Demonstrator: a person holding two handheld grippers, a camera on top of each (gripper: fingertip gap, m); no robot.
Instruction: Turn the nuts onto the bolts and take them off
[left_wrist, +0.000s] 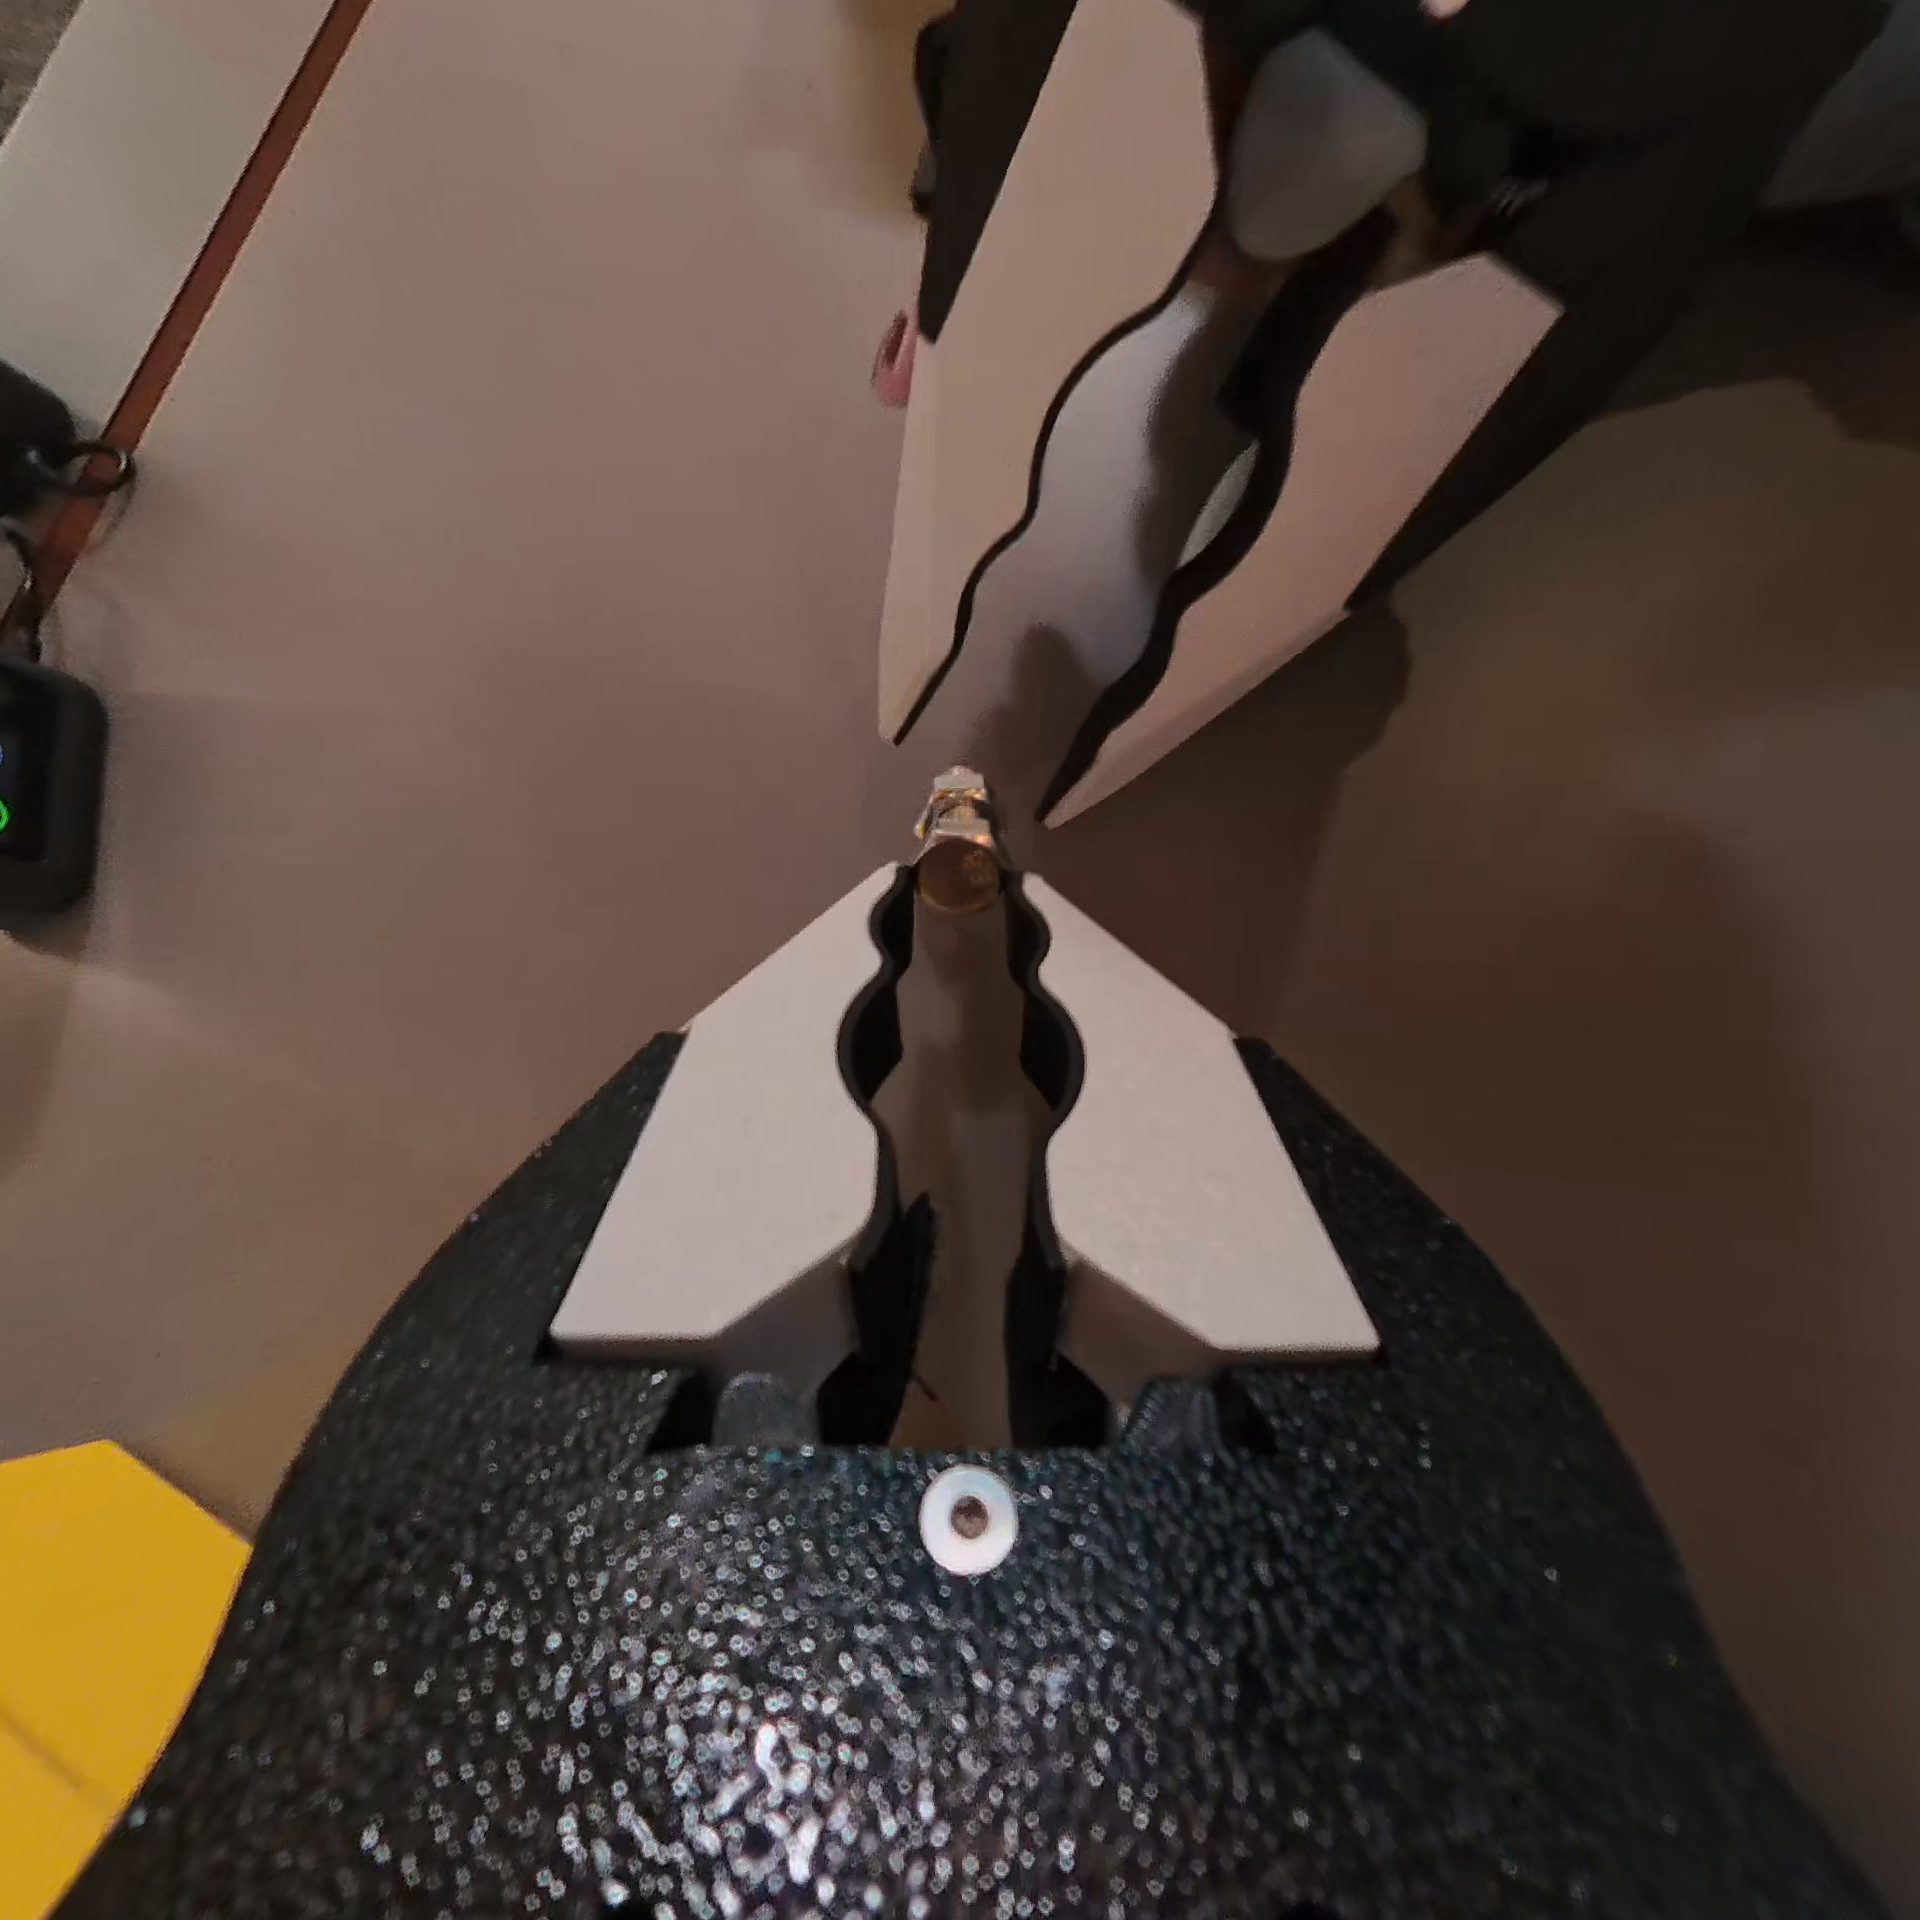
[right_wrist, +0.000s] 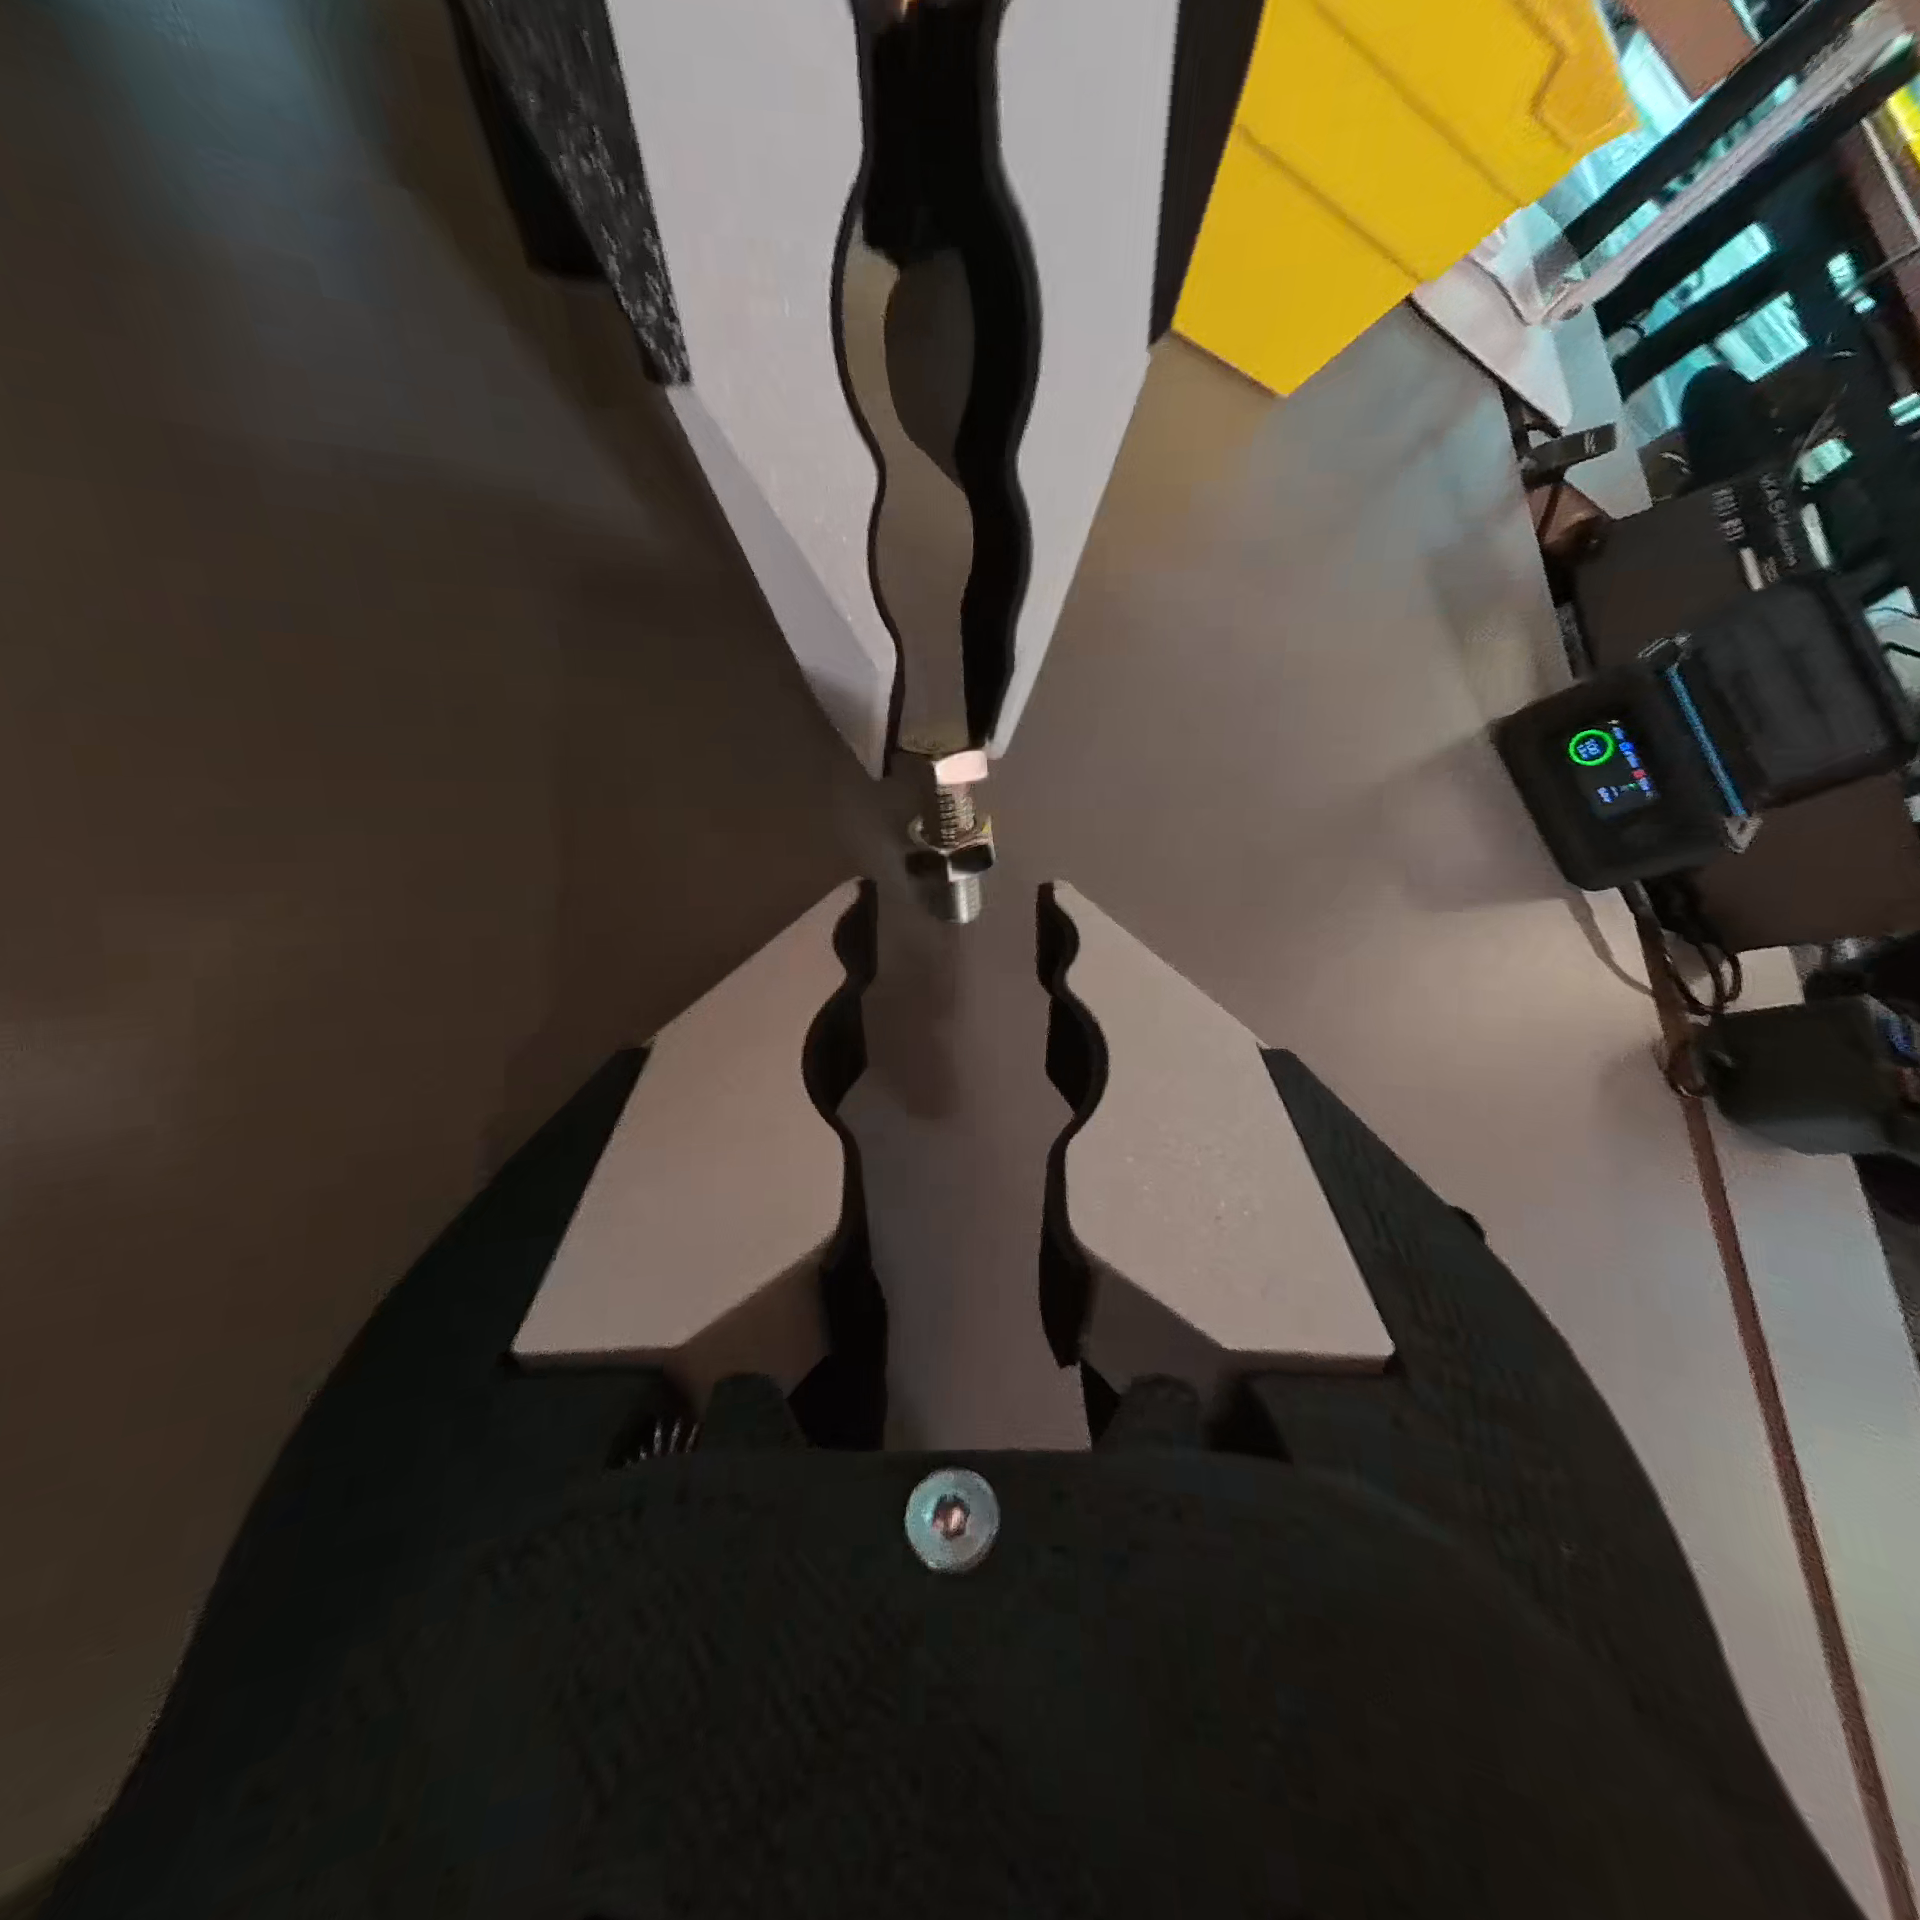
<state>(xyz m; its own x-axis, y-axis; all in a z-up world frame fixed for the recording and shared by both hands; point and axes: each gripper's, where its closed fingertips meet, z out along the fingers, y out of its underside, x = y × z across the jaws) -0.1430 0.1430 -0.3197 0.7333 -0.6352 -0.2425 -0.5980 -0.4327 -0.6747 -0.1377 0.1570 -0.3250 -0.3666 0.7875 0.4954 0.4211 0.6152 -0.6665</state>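
A small steel bolt (right_wrist: 948, 805) with a nut (right_wrist: 951, 844) threaded partway along it is held in the air above the beige table (left_wrist: 468, 623). My left gripper (left_wrist: 958, 873) is shut on the bolt's head (left_wrist: 961, 883); it also shows at the top of the right wrist view (right_wrist: 940, 758). The nut (left_wrist: 956, 816) sits just beyond the left fingertips. My right gripper (right_wrist: 954, 888) is open, its tips either side of the bolt's threaded end, not touching the nut. It shows in the left wrist view (left_wrist: 974, 779) coming from the top.
A yellow box (right_wrist: 1382, 177) stands on the table behind the left gripper and shows at the lower left of the left wrist view (left_wrist: 83, 1610). A black device with a lit screen (right_wrist: 1621, 779) and cables lie by the table's brown edge (left_wrist: 208, 260). My two grippers' fingertips are within a few centimetres of each other.
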